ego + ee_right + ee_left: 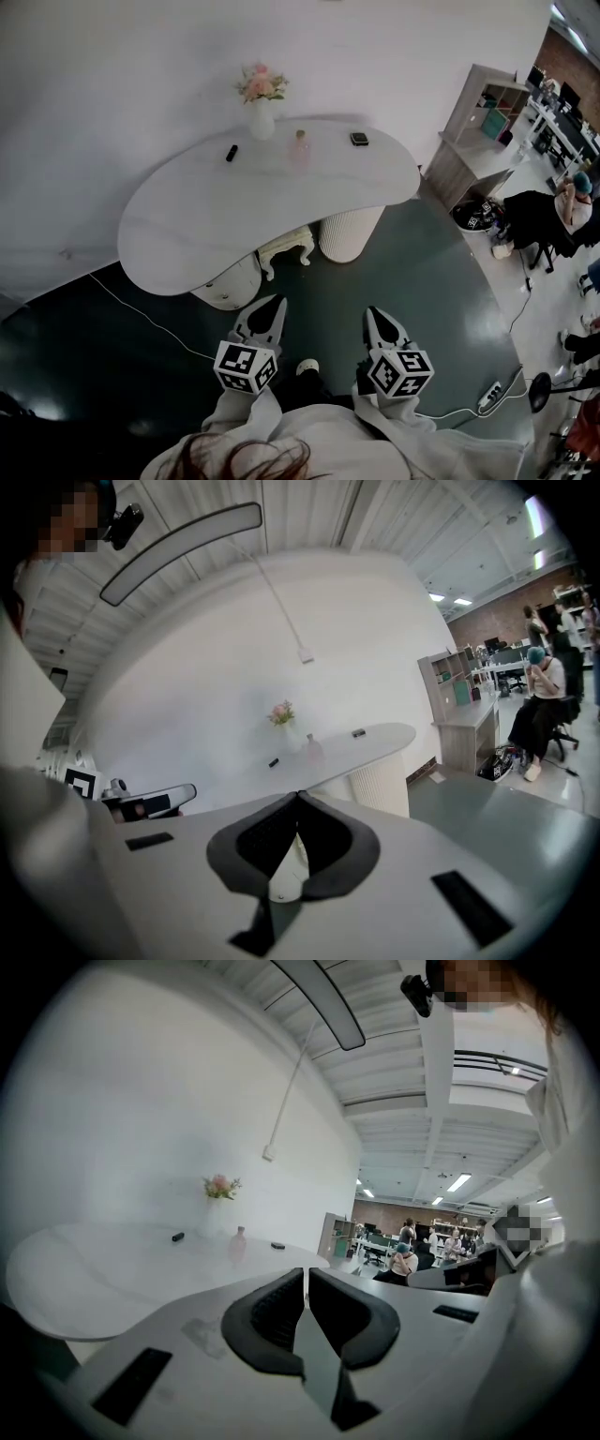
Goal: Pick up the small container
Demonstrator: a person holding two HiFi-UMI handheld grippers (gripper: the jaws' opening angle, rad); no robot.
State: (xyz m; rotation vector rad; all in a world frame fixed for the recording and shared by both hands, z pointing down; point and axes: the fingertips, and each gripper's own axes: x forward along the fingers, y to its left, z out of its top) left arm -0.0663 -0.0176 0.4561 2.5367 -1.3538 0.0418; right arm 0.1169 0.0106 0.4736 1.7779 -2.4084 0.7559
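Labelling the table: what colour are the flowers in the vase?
The flowers are pink; head view shows it best.

Tabletop (187, 234): white, very faint grey streaks.
Pedestal (349, 234): white, vertical ribbing.
Vase (262, 122): white. Flowers (262, 84): pink, a little green leaf.
Container (300, 146): pale translucent pink.
Stick (232, 152): black. Box (359, 139): dark, lighter rim.
Floor (394, 272): dark grey-green, glossy highlights.
Wall (112, 84): white. Cable (141, 319): white.
Left gripper (305, 1283) and right gripper (298, 799): light grey shells, black jaws.
Left cube (246, 366) and right cube (400, 372): black-and-white square marker patterns.
Sleeves (375, 450): off-white.
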